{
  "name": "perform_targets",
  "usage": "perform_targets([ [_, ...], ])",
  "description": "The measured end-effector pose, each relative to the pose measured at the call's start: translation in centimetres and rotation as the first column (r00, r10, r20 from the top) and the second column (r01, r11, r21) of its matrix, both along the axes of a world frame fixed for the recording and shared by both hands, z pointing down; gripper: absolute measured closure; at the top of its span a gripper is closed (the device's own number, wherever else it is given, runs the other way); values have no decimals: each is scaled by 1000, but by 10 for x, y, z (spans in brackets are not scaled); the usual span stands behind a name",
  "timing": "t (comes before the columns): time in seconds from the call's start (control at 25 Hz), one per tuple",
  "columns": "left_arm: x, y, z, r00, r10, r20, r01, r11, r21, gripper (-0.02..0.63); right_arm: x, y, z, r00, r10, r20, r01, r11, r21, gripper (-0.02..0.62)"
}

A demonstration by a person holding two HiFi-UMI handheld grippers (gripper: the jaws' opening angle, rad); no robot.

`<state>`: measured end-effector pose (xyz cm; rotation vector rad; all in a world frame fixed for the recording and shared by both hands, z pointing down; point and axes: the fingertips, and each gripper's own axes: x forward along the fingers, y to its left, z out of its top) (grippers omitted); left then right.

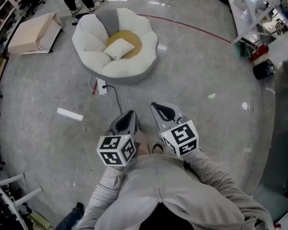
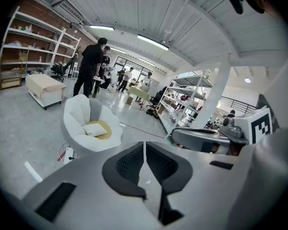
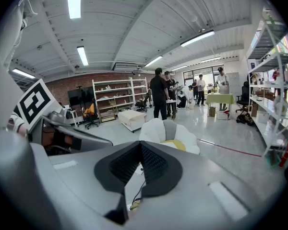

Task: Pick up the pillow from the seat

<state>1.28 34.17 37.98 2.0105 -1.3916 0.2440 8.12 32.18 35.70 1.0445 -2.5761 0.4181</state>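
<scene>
1. We hold our left gripper point(image 1: 130, 115) with jaws pressed together, empty.
2. Our right gripper point(image 1: 157, 107) is likewise closed on nothing.
3. The cream square fabric pillow point(image 1: 119, 47) lies on the white petal-shaped seat point(image 1: 93, 40) at eleven o'clock, well apart from both.

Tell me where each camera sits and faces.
Head view: on the person's head, looking steeply down at seat, pillow, floor; left gripper, right gripper, sleeves show.
Left gripper view: on the left gripper, along its shut jaws toward the seat; right gripper shows right.
Right gripper view: on the right gripper, likewise; left gripper shows left.
Shared: the seat.
</scene>
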Motion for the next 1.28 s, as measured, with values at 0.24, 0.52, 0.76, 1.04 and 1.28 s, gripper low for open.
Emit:
perform_targets([
  [0.24, 42, 80, -4, 995, 32, 99, -36, 999, 32, 584, 29, 79, -1, 1000, -12, 18, 12, 1000, 15, 595],
  [0.52, 34, 108, -13, 992, -43, 122, 40, 999, 28, 584, 54, 116, -6, 999, -5, 42, 5, 1000, 17, 595],
  [0.76, 41, 115, -10, 988, -68, 139, 67, 998, 12, 584, 68, 122, -2, 999, 10, 42, -11, 1000, 23, 595],
  [1.04, 59, 111, -6, 991, -42, 125, 43, 999, 0, 594, 76, 127, 2, 1000, -4, 12, 4, 1000, 14, 595],
  [1.28, 79, 95, -11, 997, 37, 74, -40, 998, 39, 600, 80, 117, 0, 1000, 5, 16, -5, 1000, 3, 595],
])
